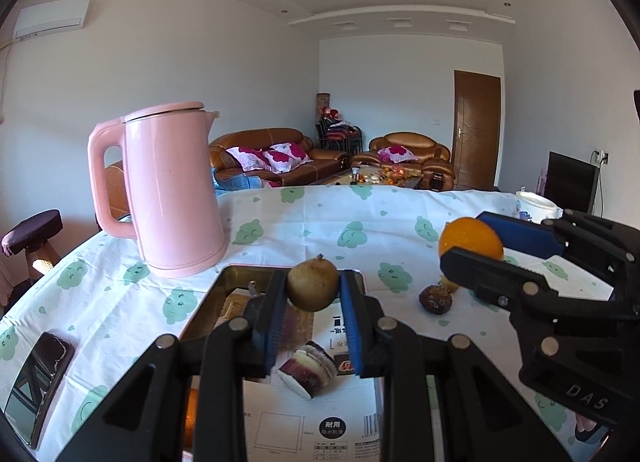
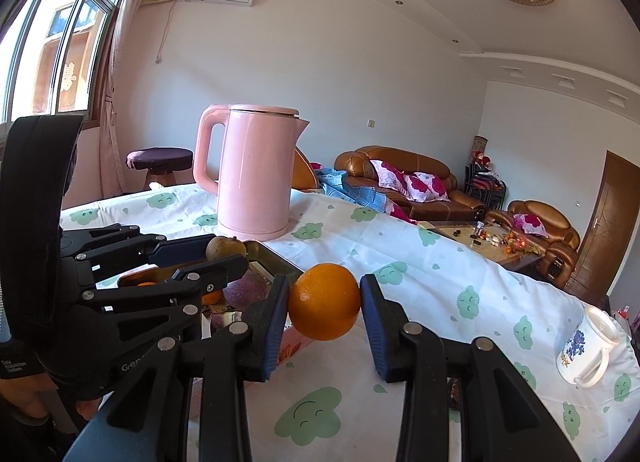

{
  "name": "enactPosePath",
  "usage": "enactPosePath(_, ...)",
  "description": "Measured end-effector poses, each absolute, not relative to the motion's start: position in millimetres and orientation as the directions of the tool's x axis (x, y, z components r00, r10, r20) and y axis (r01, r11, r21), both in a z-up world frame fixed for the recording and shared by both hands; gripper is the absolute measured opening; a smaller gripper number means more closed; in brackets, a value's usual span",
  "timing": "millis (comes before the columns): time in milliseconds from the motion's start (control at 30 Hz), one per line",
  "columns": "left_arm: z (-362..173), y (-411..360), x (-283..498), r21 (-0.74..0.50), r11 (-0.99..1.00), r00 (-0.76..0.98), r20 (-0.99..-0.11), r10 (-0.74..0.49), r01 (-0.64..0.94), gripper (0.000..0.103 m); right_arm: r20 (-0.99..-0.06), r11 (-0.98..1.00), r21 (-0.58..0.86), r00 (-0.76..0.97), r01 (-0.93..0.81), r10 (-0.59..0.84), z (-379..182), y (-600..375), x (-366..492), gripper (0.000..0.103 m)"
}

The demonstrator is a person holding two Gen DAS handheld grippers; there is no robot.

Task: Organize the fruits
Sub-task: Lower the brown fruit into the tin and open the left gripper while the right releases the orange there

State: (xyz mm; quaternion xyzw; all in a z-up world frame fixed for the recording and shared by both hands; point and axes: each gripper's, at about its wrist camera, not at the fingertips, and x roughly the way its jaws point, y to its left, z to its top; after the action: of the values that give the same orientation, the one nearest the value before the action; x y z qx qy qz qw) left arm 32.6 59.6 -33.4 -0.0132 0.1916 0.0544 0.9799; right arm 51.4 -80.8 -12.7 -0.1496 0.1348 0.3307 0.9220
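My left gripper (image 1: pixel 313 288) is shut on a round brownish-green fruit (image 1: pixel 313 283), held above a shiny metal tray (image 1: pixel 224 276). In the tray lies a cut purple-and-white piece (image 1: pixel 308 368) on printed paper. My right gripper (image 2: pixel 324 304) is shut on an orange (image 2: pixel 324 302), held above the tablecloth just right of the tray (image 2: pixel 276 258). In the left wrist view the right gripper (image 1: pixel 464 238) with the orange (image 1: pixel 470 236) hangs at the right. A wrinkled dark fruit (image 1: pixel 435 299) rests on the cloth below it. The right wrist view shows the left gripper (image 2: pixel 226 252) with the brownish fruit (image 2: pixel 225 247) over the tray.
A tall pink kettle (image 1: pixel 172 190) stands just behind the tray. A dark phone (image 1: pixel 38 378) lies on the cloth at the near left. A white mug (image 2: pixel 588 346) sits by the table's right edge. Sofas and a low table stand beyond the table.
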Motion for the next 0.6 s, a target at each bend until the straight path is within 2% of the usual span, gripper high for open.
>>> enactPosePath(600,-45,106,26,-0.009,0.981,0.886,-0.43,0.172,-0.194,0.028,-0.408,0.671,-0.149,0.664,-0.726,0.627,-24,-34,59,0.038)
